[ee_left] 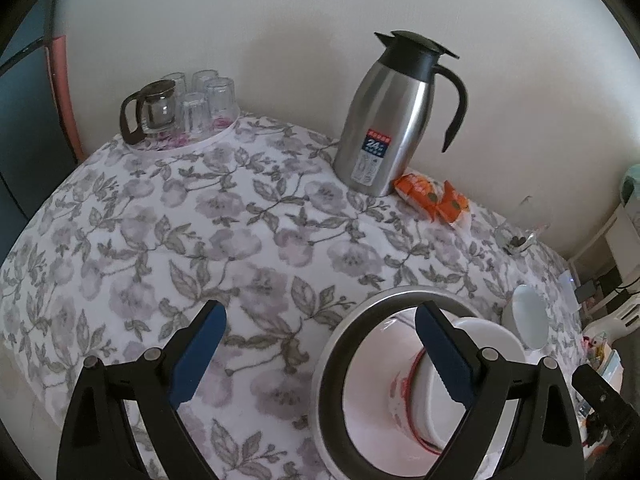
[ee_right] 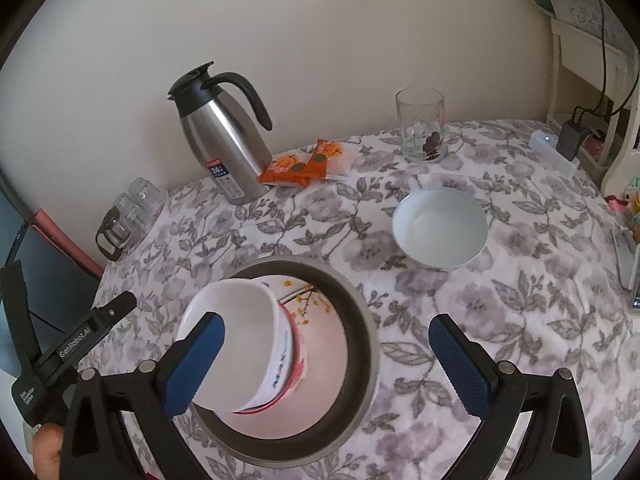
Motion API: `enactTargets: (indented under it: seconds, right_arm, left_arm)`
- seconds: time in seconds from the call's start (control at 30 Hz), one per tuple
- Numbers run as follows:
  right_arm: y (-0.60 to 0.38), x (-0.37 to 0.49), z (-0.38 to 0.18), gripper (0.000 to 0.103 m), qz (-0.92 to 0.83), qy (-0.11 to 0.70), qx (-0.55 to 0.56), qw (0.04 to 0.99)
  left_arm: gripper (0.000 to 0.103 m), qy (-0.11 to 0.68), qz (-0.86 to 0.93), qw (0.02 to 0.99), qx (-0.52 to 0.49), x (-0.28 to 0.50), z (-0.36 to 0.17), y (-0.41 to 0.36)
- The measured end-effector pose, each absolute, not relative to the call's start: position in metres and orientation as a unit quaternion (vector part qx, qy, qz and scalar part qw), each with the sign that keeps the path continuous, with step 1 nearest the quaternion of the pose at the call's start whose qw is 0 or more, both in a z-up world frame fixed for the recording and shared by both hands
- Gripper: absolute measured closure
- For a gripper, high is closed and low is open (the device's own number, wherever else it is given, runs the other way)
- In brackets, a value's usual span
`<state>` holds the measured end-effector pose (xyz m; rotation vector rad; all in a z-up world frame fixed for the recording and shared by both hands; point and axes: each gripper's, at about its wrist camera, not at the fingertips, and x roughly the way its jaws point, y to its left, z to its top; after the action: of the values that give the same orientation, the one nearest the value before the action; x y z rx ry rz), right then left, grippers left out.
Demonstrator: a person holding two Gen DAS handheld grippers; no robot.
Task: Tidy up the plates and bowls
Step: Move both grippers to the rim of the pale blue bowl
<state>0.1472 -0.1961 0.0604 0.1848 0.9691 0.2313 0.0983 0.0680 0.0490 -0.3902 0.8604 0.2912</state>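
Here — stacked bowls (ee_right: pixel 244 344) in metal-rimmed dish (ee_right: pixel 360 300)

One steel-rimmed round plate (ee_right: pixel 360 304) lies on the table (ee_right: pixel 500 300), with a stack of two bowls in it: one plain white bowl (ee_right: pixel 240 344) nested in one white bowl with a red rim (ee_right: pixel 298 364). One more pale white bowl (ee_right: pixel 440 228) stands apart. There are one steel thermal jug with a black handle (ee_right: pixel 224 140), two orange snack packets (ee_right: pixel 304 164), one tall clear glass (ee_right: pixel 422 124), four upturned clear tumblers (ee_left: pixel 208 96) and one small glass teapot (ee_left: pixel 154 112).
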Motion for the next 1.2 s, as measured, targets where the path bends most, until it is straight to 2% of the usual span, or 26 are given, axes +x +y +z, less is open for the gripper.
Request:
enactTargets:
  seconds: [0.47,1.0,1.1,1.17,1.2]
  right_arm:
    - [-0.268,0.165,0.069,0.000,0.049,0.442,0.121,0.888]
    - [-0.331,0.197,0.052,0.000,0.006,0.422,0.164,0.892]
    - [-0.337,0.202,0.046,0.003,0.004,0.425,0.170,0.889]
    - [-0.340,0.205,0.041,0.010,0.004,0.428,0.173,0.887]
    - [-0.341,0.206,0.038,0.011,0.004,0.430,0.175,0.886]
  left_arm:
    - [0.007,0.384,0.108,0.901,-0.171,0.112,0.091,0.041]
    - [0.008,0.445,0.027,0.881,-0.158,0.193,0.133,-0.046]
    - [0.012,0.458,0.013,0.875,-0.156,0.207,0.131,-0.072]
    - [0.012,0.465,0.004,0.873,-0.150,0.215,0.126,-0.088]
    - [0.012,0.472,0.000,0.868,-0.153,0.220,0.121,-0.097]
